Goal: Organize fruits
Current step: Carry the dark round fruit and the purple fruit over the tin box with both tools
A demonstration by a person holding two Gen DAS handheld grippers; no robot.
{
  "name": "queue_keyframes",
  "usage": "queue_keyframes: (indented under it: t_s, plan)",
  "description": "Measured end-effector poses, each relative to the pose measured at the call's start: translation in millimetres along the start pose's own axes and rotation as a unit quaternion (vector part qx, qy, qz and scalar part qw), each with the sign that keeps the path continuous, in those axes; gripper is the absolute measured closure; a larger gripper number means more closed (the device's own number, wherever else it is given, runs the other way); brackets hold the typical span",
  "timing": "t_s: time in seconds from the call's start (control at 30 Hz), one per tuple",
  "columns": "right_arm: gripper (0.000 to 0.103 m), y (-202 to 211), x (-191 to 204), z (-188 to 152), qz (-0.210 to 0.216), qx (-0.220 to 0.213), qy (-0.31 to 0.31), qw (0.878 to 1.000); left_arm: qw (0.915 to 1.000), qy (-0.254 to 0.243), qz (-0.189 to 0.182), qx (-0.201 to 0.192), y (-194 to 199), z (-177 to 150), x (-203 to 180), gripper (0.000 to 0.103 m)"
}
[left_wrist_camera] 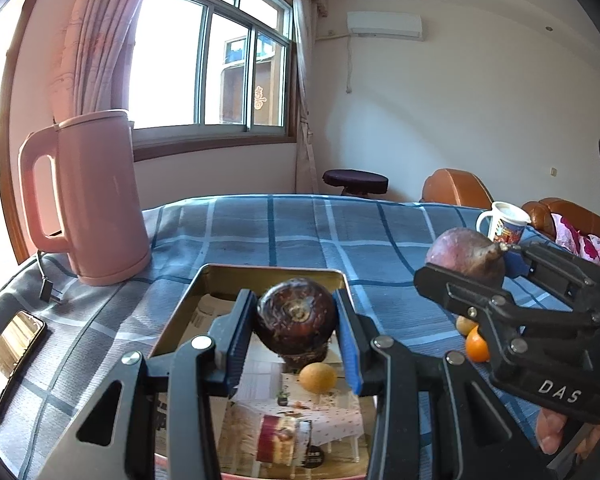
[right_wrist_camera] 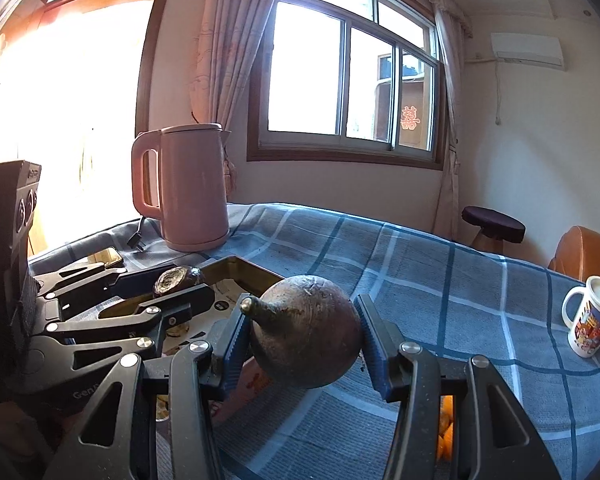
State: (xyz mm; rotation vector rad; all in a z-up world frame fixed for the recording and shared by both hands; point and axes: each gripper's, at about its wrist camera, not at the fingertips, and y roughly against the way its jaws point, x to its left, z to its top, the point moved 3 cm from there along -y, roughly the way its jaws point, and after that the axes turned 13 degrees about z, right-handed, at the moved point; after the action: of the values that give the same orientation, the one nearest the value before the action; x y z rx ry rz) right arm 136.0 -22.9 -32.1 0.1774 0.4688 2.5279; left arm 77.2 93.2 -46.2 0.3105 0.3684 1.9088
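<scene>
Fruits sit in both grippers. The left gripper (left_wrist_camera: 296,344) is clenched on a dark round fruit (left_wrist_camera: 296,322), its blue pads pressing each side, and holds it above the tin (left_wrist_camera: 274,274). That tin is a gold, open, rectangular box lined with printed paper, and it rests on the counter (left_wrist_camera: 300,224) under a blue checked cloth. Inside the tin, below the held fruit, lies a small yellow fruit (left_wrist_camera: 317,377), with another dark piece just behind it that is mostly hidden.

The right gripper (right_wrist_camera: 302,340) grasps a purple fruit (right_wrist_camera: 308,330) with a pointed stem that sticks out to the left. It holds this fruit off the cloth, to the right of the tin and near it. In the left view, an orange (left_wrist_camera: 476,346) and another yellow fruit (left_wrist_camera: 465,325) show on the cloth under the right gripper, partly covered by it.

A pink kettle (left_wrist_camera: 96,196) stands at the far left of the counter, its cord trailing beside it. A phone (left_wrist_camera: 10,360) lies face up near the left edge. A printed mug (right_wrist_camera: 590,322) stands at the far right, well apart from the tin.
</scene>
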Motion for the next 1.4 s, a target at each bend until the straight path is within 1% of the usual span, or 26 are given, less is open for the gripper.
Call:
queue_keyframes:
  t_s: [0.33, 1.1, 1.4]
  plan:
    - [0.051, -16, 14, 8, 0.016, 0.007, 0.008, 1.0, 0.9997, 0.005, 0.02, 0.014, -8, -3, 19, 0.062]
    - [0.051, -52, 35, 8, 0.033, 0.026, 0.011, 0.999, 0.9987, 0.011, 0.044, 0.02, -15, -4, 49, 0.062]
    - [0.05, -67, 38, 8, 0.041, 0.033, 0.001, 0.999, 0.9981, 0.01, 0.053, 0.03, -20, -5, 56, 0.062]
